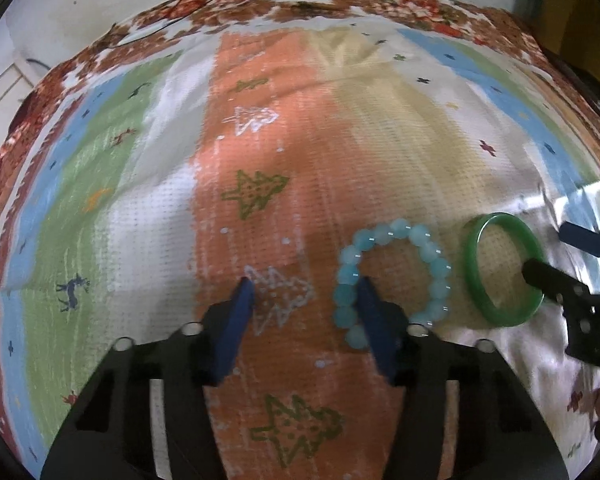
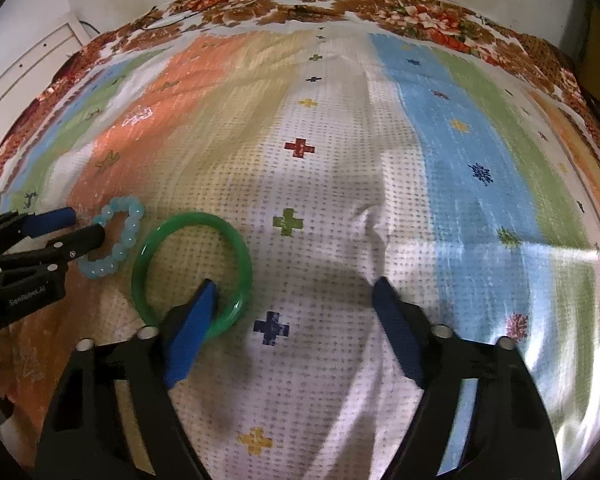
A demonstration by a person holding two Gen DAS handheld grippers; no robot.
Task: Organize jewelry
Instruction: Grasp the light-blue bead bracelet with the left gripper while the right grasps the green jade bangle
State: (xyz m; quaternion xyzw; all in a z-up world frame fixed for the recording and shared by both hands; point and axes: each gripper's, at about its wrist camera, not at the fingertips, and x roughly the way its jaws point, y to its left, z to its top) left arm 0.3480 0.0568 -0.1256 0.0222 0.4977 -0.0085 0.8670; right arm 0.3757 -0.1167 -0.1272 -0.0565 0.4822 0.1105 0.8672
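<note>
Both pieces lay side by side on the striped cloth (image 2: 340,208) — nothing lifted. Left gripper (image 1: 306,292) jaws spread, one finger inside the blue bead bracelet (image 1: 396,272); right gripper (image 2: 296,292) spread, one finger inside the green bangle (image 2: 192,268). Sorting barely begun — no pinch yet.

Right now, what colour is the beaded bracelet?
Pale translucent blue; the beaded bracelet shows best in the left wrist view.

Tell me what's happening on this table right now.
A person is working two handheld grippers over a patterned cloth. The left gripper has one finger inside the blue beaded bracelet and one outside, jaws not yet pressing on it. The right gripper has one finger inside the green bangle, jaws wide. Both pieces lie flat, side by side, not yet lifted.
</note>
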